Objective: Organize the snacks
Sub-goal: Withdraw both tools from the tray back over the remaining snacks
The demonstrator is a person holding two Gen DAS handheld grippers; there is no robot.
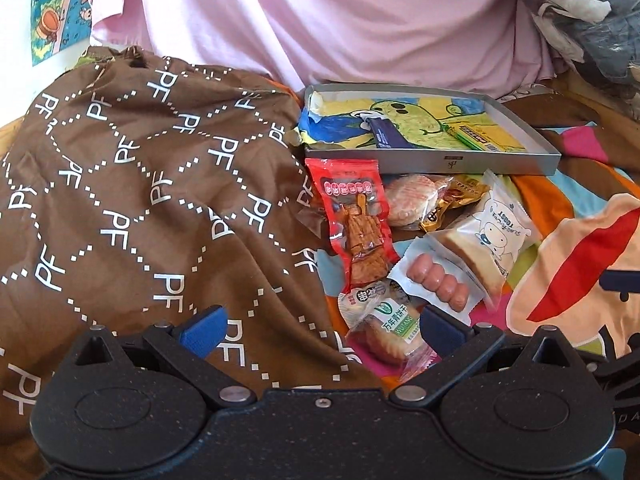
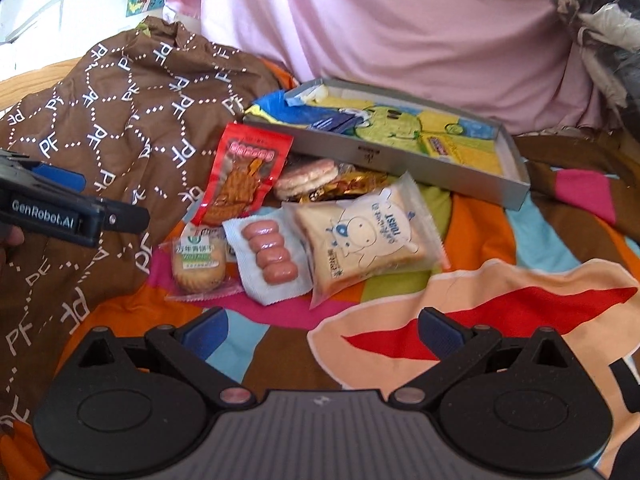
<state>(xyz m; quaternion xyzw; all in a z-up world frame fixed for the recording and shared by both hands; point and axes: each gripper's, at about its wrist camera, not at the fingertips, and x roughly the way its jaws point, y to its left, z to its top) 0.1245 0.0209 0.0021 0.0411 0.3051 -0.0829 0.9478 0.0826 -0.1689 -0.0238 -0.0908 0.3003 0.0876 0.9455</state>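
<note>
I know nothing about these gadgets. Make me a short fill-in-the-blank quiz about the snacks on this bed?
1. The toast packet shows a cartoon ____.
2. The clear sausage packet shows ____ pink lumps.
3. The fingers of both the left gripper and the right gripper are ____.
4. The grey tray lies ____ the snack pile.

Missing words: cow; four; open; behind

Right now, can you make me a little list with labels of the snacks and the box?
box: shallow grey cardboard tray, cartoon lining, two small packs inside
snacks outside: red jerky pouch, clear pink sausage pack, toast slice bag, round green-label biscuit
surface: colourful cartoon blanket
left gripper: open, over biscuit
right gripper: open, empty
</note>
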